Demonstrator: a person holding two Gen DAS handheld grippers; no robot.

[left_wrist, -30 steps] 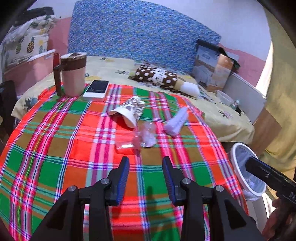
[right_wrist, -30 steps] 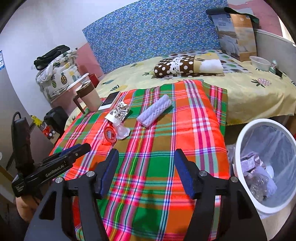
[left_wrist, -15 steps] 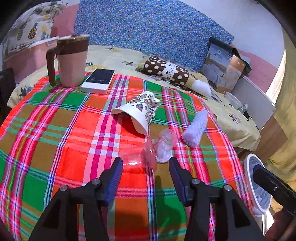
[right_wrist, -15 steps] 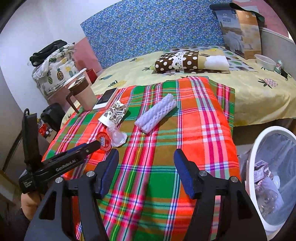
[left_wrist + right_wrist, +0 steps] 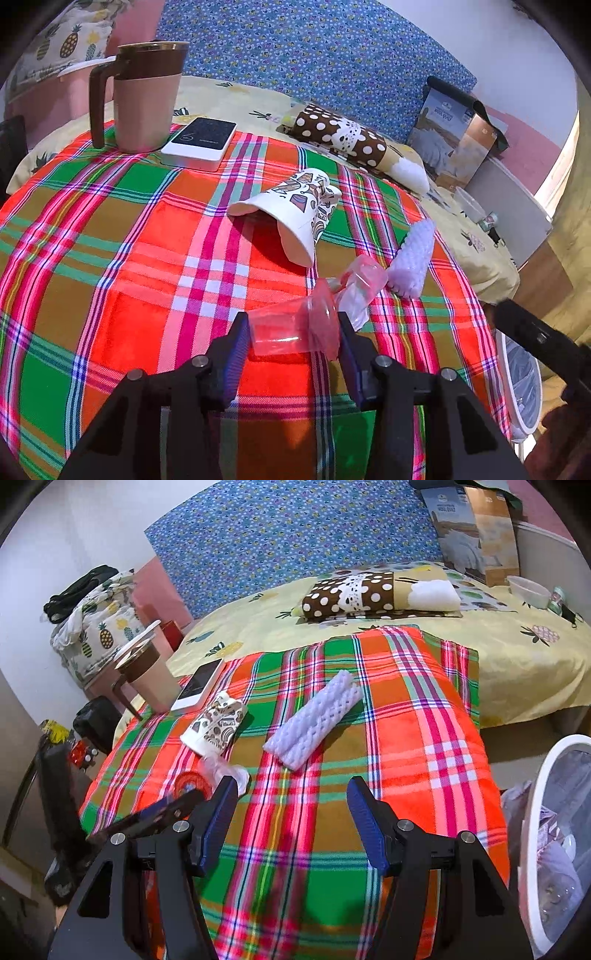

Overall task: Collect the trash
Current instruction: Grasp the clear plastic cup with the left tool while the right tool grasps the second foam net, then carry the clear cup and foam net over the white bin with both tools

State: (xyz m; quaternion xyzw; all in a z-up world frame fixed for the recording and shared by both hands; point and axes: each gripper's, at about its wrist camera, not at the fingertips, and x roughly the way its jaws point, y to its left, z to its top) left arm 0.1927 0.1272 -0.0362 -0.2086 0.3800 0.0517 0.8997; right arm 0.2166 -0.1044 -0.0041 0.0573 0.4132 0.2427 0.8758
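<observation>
A clear plastic cup with a red lid (image 5: 295, 326) lies on its side on the plaid cloth (image 5: 110, 258), between the open fingers of my left gripper (image 5: 291, 343). Whether the pads touch it I cannot tell. Behind it lie a crumpled clear wrapper (image 5: 360, 291), a tipped patterned paper cup (image 5: 295, 212) and a white foam net sleeve (image 5: 413, 254). My right gripper (image 5: 291, 819) is open and empty over the cloth, short of the foam sleeve (image 5: 314, 720). The red lid (image 5: 190, 784) also shows in the right wrist view.
A white trash bin (image 5: 554, 842) holding trash stands off the table's right edge. A pink-and-brown mug (image 5: 144, 96) and a white power bank (image 5: 201, 142) sit at the far left of the cloth. A bed with a dotted pillow (image 5: 369, 594) lies behind.
My left gripper has moved forward and down until the clear cup sits between its fingers. My right gripper has moved forward over the cloth, staying open.
</observation>
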